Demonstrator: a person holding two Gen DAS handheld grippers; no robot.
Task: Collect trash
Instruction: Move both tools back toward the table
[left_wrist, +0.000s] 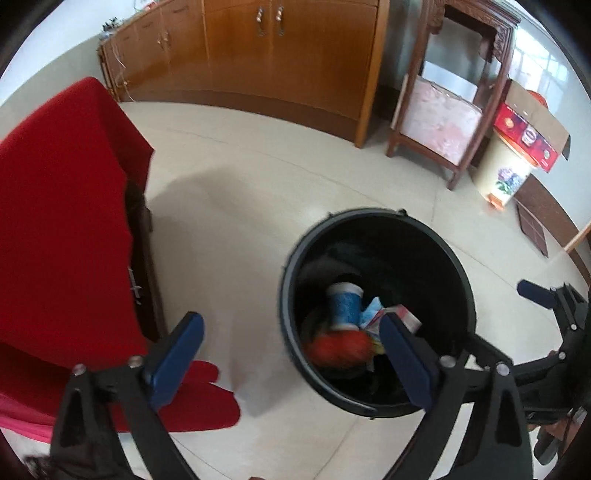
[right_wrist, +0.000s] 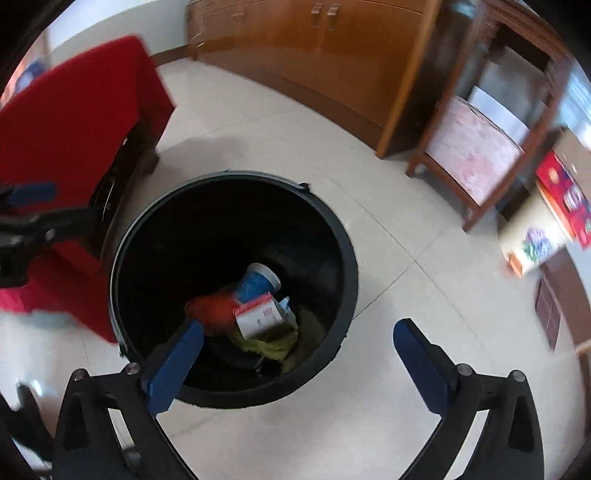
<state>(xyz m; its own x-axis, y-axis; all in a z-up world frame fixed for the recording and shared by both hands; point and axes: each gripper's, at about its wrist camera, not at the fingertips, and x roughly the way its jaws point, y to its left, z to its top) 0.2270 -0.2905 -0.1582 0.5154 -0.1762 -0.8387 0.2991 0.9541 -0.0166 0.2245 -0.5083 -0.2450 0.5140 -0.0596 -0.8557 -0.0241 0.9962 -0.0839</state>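
Note:
A black round trash bin (left_wrist: 291, 280) (right_wrist: 343, 236) stands on the tiled floor. Inside lie a blue and white paper cup (left_wrist: 345, 302) (right_wrist: 258, 282), a red crumpled wrapper (left_wrist: 340, 347) (right_wrist: 214, 308), a small white and red carton (left_wrist: 406, 315) (right_wrist: 258, 319) and a yellow-green rag (right_wrist: 280, 343). My left gripper (left_wrist: 291, 332) is open and empty above the bin's left rim. My right gripper (right_wrist: 299, 334) is open and empty above the bin's near right rim. The right gripper also shows at the right edge of the left wrist view (left_wrist: 554, 299).
A table with a red cloth (left_wrist: 62, 221) (right_wrist: 74, 122) stands left of the bin. A wooden cabinet (left_wrist: 258, 55) (right_wrist: 325, 55) lines the back wall. A wooden stand (left_wrist: 450, 110) (right_wrist: 487, 140), a cream bucket (left_wrist: 506, 170) and a red cardboard box (left_wrist: 528, 136) stand at the right.

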